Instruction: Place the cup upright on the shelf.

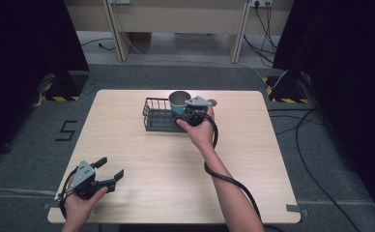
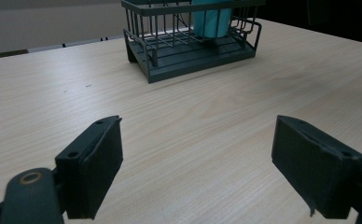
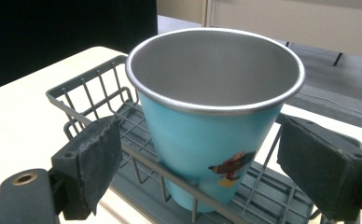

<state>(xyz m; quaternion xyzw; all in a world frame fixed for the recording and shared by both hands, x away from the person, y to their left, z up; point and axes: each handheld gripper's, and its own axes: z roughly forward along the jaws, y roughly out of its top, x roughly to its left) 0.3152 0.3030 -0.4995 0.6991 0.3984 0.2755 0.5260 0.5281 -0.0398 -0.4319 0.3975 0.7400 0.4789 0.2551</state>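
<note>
High view: the teal cup point(image 1: 178, 102) sits in the right end of the wire basket point(image 1: 152, 116), right gripper point(image 1: 194, 114) up against it. Left gripper point(image 2: 198, 163) view: jaws wide apart, nothing held, well short of the basket. Right gripper view: jaws spread either side of the cup, not pinching, so looks basically placed; just backing off left.

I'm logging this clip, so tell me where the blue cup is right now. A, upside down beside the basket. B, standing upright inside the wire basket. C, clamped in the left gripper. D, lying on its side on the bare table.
B: the blue cup stands upright, mouth up, inside the wire basket, with the right gripper open on either side of it.
</note>
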